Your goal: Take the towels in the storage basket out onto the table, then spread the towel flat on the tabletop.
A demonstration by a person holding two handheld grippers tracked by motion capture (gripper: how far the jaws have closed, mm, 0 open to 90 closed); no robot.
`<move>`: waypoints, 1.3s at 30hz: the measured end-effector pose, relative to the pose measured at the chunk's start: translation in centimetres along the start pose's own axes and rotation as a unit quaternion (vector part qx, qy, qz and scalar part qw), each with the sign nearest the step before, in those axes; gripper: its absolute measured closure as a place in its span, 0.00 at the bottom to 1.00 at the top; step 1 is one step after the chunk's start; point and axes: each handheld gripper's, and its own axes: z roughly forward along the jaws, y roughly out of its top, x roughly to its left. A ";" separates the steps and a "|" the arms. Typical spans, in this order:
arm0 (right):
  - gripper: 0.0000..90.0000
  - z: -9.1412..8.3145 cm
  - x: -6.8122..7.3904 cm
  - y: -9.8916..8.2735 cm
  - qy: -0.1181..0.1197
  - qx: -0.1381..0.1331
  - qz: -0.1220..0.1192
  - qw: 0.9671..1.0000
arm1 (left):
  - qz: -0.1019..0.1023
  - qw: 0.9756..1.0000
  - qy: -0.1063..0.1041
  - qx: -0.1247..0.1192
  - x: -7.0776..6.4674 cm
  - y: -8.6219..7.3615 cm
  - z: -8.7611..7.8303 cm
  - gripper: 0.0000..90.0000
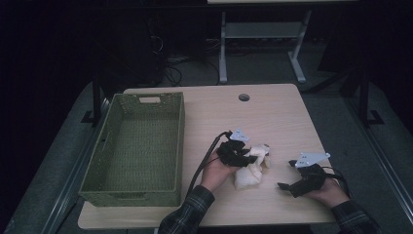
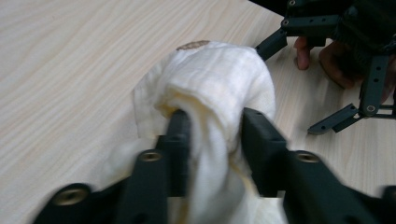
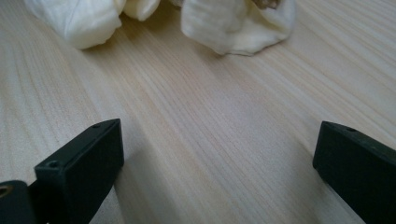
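A green woven basket [image 1: 134, 146] sits on the left part of the pale wooden table [image 1: 272, 117].

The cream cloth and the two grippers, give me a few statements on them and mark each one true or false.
1. The cream cloth lies on the table, outside the green basket. True.
2. The left gripper has a fold of the cloth between its jaws. True.
3. The right gripper is clamped on the cloth. False: its jaws stand wide apart over bare wood, the cloth lying ahead of them.
4. The basket holds a folded cloth. False: it is empty.
5. The basket sits left of the cloth in the high view. True.
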 end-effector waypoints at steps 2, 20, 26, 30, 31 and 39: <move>0.02 0.0 0.0 0.0 0.000 -0.001 -0.004 1.000 | 0.001 1.000 0.002 -0.002 -0.1 0.1 -0.1 0.60; 0.02 0.0 0.0 0.0 0.000 -0.001 -0.003 1.000 | 0.030 0.999 0.012 -0.020 -3.1 0.1 -3.7 0.56; 0.02 0.0 0.0 0.0 0.000 -0.001 -0.004 1.000 | 0.033 0.999 0.015 -0.010 -3.5 -0.8 -3.8 0.59; 0.02 0.0 0.0 0.0 0.000 -0.001 -0.004 1.000 | 0.030 1.000 0.005 0.002 -3.7 -1.6 -3.2 0.60; 0.02 0.0 0.0 0.0 0.000 -0.001 -0.004 1.000 | 0.030 1.000 0.002 0.005 -3.8 -1.8 -2.9 0.60; 0.02 0.0 0.0 0.0 0.000 -0.001 -0.004 1.000 | 0.038 0.998 -0.009 0.049 -4.4 -3.1 0.3 0.55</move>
